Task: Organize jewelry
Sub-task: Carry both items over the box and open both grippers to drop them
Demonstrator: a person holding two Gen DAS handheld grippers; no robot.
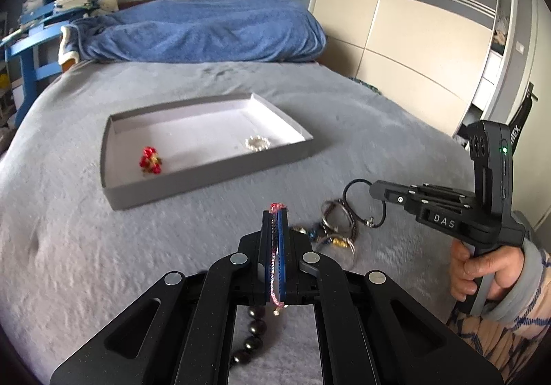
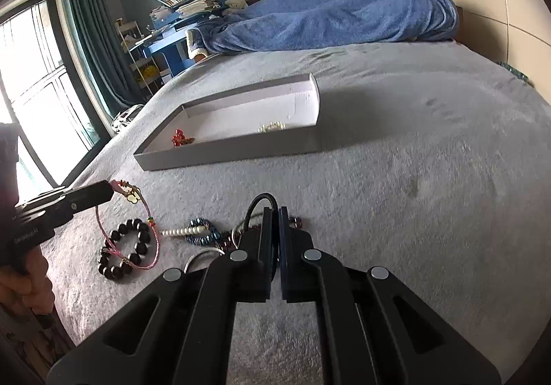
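A grey tray [image 1: 193,193] lies on the bed and holds a red bead piece [image 1: 150,161] and a pearl bracelet [image 1: 257,143]; the tray also shows in the right wrist view [image 2: 241,150]. My left gripper [image 1: 275,212] is shut on a pink cord bracelet [image 2: 151,230] and lifts it above a black bead bracelet [image 2: 125,252]. My right gripper [image 2: 275,212] is shut on a black cord loop [image 1: 356,190], just above a pile of bracelets and rings [image 1: 335,226].
The bed has a grey cover [image 2: 430,178]. A blue blanket heap [image 1: 206,28] lies at the head of the bed. A wardrobe [image 1: 413,23] stands on the right, a blue desk with books [image 2: 186,12] and a window on the left.
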